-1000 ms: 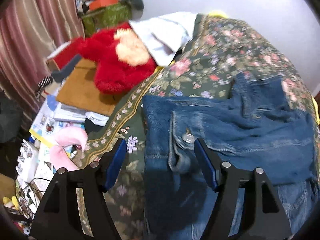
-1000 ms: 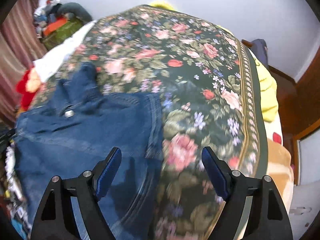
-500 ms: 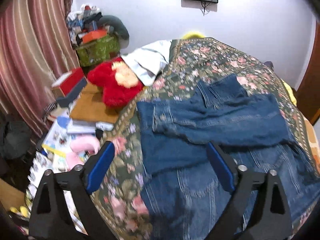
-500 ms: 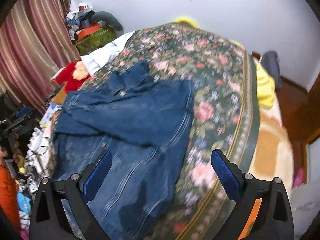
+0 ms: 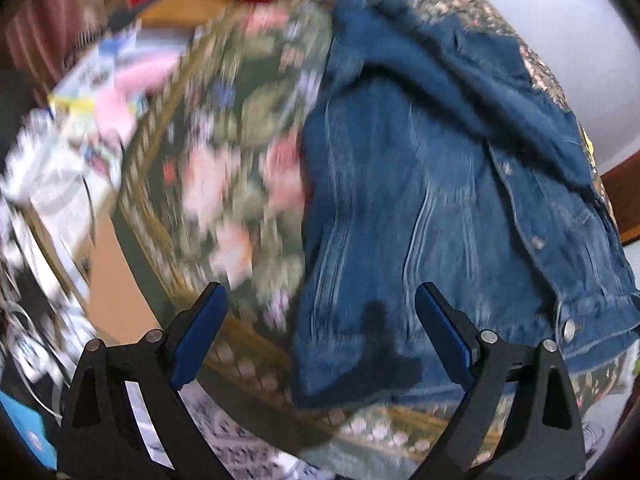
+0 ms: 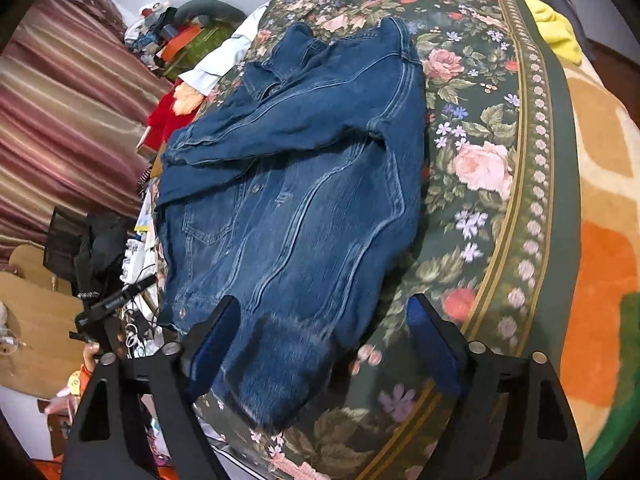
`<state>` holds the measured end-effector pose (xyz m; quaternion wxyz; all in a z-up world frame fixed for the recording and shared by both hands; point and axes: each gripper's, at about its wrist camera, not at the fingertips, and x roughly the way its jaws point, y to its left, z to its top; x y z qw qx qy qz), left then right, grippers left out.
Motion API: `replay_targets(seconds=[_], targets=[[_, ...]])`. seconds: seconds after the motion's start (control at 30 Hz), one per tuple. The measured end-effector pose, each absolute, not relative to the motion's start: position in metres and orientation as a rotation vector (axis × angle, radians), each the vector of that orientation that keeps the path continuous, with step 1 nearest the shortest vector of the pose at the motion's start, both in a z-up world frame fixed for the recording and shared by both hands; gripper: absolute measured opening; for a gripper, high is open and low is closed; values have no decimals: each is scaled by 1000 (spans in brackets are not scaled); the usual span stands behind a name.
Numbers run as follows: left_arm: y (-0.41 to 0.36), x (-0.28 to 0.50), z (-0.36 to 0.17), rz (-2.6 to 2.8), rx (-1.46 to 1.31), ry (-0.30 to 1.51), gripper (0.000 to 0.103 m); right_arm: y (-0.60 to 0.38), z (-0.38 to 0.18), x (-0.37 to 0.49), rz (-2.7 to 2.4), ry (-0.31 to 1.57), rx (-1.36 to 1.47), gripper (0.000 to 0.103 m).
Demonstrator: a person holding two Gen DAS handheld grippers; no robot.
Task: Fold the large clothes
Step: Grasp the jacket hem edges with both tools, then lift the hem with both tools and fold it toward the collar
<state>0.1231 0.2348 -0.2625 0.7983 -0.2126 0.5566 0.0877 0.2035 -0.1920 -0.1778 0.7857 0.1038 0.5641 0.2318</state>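
Two grippers hover above a denim jacket [image 6: 304, 184] on a floral bedspread [image 6: 480, 168]. Left gripper [image 5: 320, 336] gapes empty; right gripper [image 6: 324, 340], just narrowing, grips nothing, hem beneath.

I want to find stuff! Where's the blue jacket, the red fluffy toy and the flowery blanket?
denim jacket [image 6: 304, 184], right wrist view, on its front panel.
red plush toy [image 6: 162, 120], right wrist view, on its red fur.
floral bedspread [image 6: 484, 164], right wrist view, on a pink rose.
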Motion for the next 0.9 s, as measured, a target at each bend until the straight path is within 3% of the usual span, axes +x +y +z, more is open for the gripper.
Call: replay_targets(seconds=[0.07,0.23,0.33,0.4,0.43,0.57,0.9], targets=[[231,114,-275,156,-524,1215,92,-188,-177,195,501,1195,204,79],[217,103,-295,143,-614,1222,72,-188,-174,191,559,1193,321,74],[209,102,-285,160,-589,1196,49,-181,-181,191,554,1202,318,57],[202,102,-275,149,-552,1180,27,-174,-182,187,545,1186,281,46],[199,102,-270,155,-533,1178,23,-172,-182,187,545,1181,261,40],[192,105,-243,137,-502,1136,19,-168,-179,191,555,1175,240,24],[186,160,-117,16,-414,829,17,-157,-130,225,627,1015,224,16]])
